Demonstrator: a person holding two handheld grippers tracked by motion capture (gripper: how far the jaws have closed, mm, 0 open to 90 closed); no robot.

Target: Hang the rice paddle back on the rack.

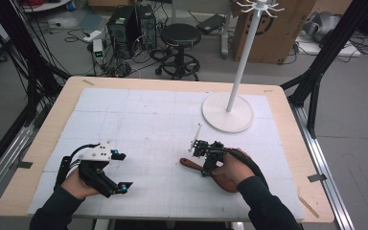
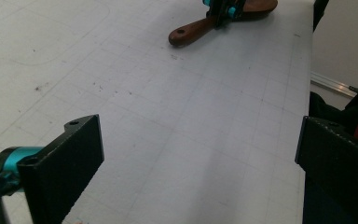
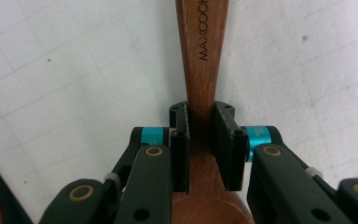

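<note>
The dark brown wooden spoon with a long flat handle (image 3: pixel 201 56) lies flat on the white gridded mat (image 1: pixel 143 124), directly under the right gripper (image 3: pixel 201 140). This gripper pinches it at the neck, where the handle widens into the bowl; both black pads press on the side edges of the wood. The handle runs away ahead of the jaws, and the bowl is below them, close to the hand.

I judge the spoon stiff and light, not fragile. The wood looks smooth, so it may slip or swing in the pads. The end of the handle, with its hanging hole (image 2: pixel 181 32), sits far from the grip and may sag when lifted.

The left gripper (image 1: pixel 120 171) rests well apart on the mat, jaws spread wide and holding nothing. Beyond the right gripper stands a white rack with a round base (image 1: pixel 227 112).
</note>
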